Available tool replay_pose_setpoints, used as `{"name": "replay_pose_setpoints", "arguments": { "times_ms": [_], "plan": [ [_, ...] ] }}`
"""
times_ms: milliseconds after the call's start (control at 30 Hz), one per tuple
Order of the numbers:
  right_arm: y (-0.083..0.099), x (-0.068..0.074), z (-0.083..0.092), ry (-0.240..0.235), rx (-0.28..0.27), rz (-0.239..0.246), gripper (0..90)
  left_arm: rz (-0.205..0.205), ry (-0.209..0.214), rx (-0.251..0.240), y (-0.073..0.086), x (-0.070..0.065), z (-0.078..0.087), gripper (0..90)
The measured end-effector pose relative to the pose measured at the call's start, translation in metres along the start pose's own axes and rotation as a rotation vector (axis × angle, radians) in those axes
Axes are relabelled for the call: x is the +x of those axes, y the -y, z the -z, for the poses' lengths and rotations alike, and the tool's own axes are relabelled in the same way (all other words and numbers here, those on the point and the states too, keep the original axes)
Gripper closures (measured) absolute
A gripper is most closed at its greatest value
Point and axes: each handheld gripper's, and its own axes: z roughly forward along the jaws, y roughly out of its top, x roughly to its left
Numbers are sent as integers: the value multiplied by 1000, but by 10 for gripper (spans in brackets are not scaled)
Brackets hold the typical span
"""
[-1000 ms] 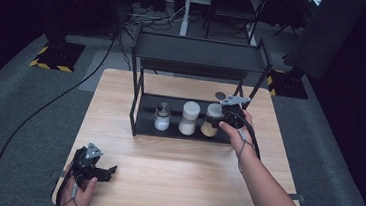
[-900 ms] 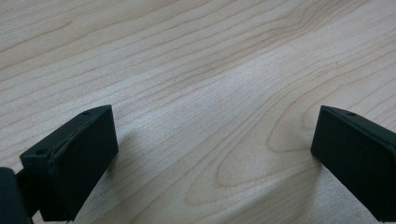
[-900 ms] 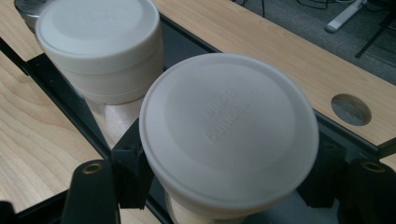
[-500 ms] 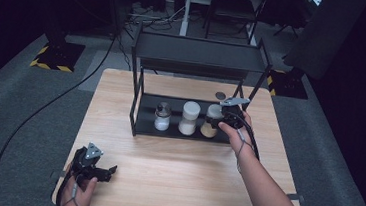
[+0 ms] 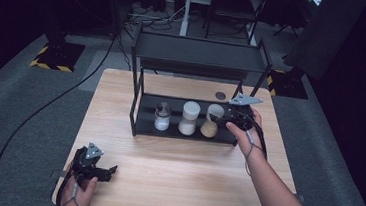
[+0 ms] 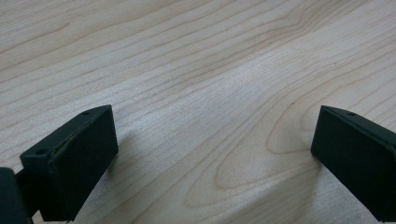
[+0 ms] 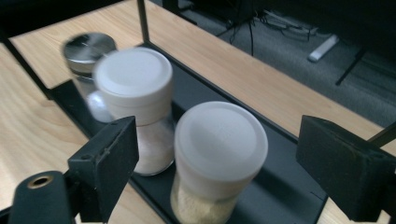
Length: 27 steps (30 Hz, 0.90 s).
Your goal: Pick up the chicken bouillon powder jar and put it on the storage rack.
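High view: the right gripper [image 5: 221, 119] is seen at the right end of the black rack [image 5: 200, 59], just beside the tan-filled jar [image 5: 211, 120], which stands on the rack's lower shelf as the rightmost of three, next to the white-filled jar [image 5: 189, 117] and the steel-capped shaker [image 5: 162, 117]. Right gripper view: the tan-filled jar [image 7: 217, 161] is found between the jaws but untouched, with clear gaps on both sides; the jaws have just been opening and nothing is gripped. The jar lies straight ahead of this gripper and slightly below it, upright, its long axis vertical and its white lid pointing up. The right hand is far the nearer; the left gripper [image 5: 99, 168] rests well apart at the table's [image 5: 174, 177] near left corner, its jaws spread wide over bare wood, holding nothing
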Motion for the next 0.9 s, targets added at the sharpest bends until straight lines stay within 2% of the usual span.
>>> {"name": "replay_pose_setpoints", "arguments": {
  "times_ms": [100, 133, 167, 200, 300, 400, 433, 700, 900],
  "plan": [
    [1, 1, 10, -5, -12, 2, 133, 1, -1, 2, 0, 0, 0, 0],
    [4, 2, 22, -14, -29, -3, 127, 1, -1, 2, 0, 0, 0, 0],
    [4, 2, 22, -14, -29, -3, 127, 1, -1, 2, 0, 0, 0, 0],
    [8, 2, 31, -27, -41, -6, 124, 1, -1, 1, 0, 0, 0, 0],
    [15, 8, 44, -32, -44, 15, 124, 1, -1, 1, 0, 0, 0, 0],
    [20, 10, 51, -39, -49, 20, 124, 1, -1, 1, 0, 0, 0, 0],
    [25, 12, 58, -46, -55, 18, 121, 0, 0, 0, 0, 0, 0, 0],
    [39, 17, 80, -55, -63, 15, 117, -1, -1, -2, 0, 0, 0, 0],
    [47, 19, 93, -50, -34, 36, 93, 2, -1, -3, 1, -1, 0, 0]
  ]
}}
